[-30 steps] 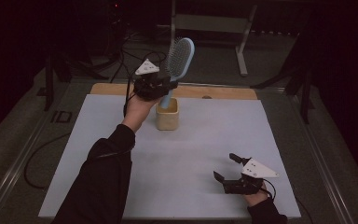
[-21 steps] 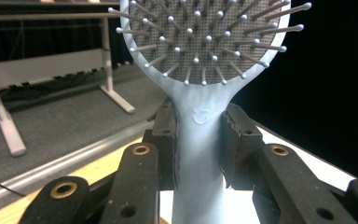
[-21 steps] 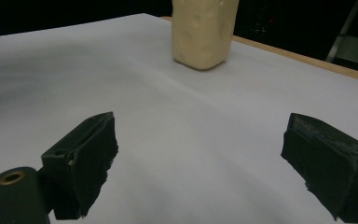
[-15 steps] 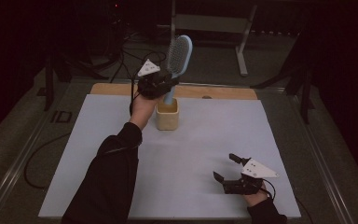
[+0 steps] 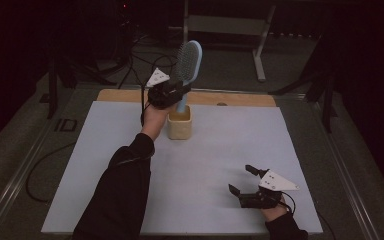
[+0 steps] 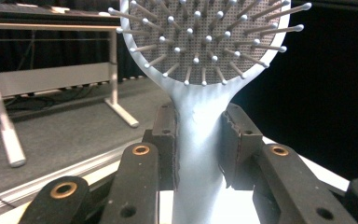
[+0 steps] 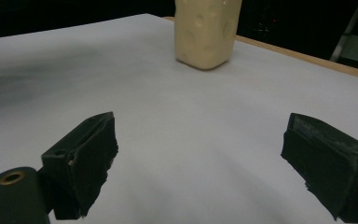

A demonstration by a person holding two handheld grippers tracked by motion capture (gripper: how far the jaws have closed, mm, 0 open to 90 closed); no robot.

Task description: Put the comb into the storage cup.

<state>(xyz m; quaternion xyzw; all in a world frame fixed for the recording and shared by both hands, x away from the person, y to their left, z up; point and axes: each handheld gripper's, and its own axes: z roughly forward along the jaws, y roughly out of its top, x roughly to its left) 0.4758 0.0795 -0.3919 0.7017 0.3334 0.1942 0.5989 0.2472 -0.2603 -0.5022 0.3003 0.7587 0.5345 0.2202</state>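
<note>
A light blue hairbrush [image 5: 187, 65] stands upright with its handle reaching down into a cream cup [image 5: 179, 123] near the table's far middle. My left gripper [image 5: 176, 93] is shut on the brush's handle just above the cup. In the left gripper view the handle [image 6: 199, 140] is pinched between both jaws, with the bristled head above. My right gripper [image 5: 242, 181] rests open near the front right of the white mat [image 5: 220, 150], nothing between its jaws. In the right gripper view the cup [image 7: 206, 30] stands ahead, beyond the wide gap of that gripper [image 7: 200, 161].
A wooden strip [image 5: 240, 99] runs along the mat's far edge. Behind the table stand a metal frame [image 5: 260, 45] and cables [image 5: 140, 50] on a dark floor. A cable [image 5: 45, 160] trails off the table's left side.
The brush and my left gripper have shifted slightly, the brush head tilting a little more upright over the cup. The right gripper has stayed in place.
</note>
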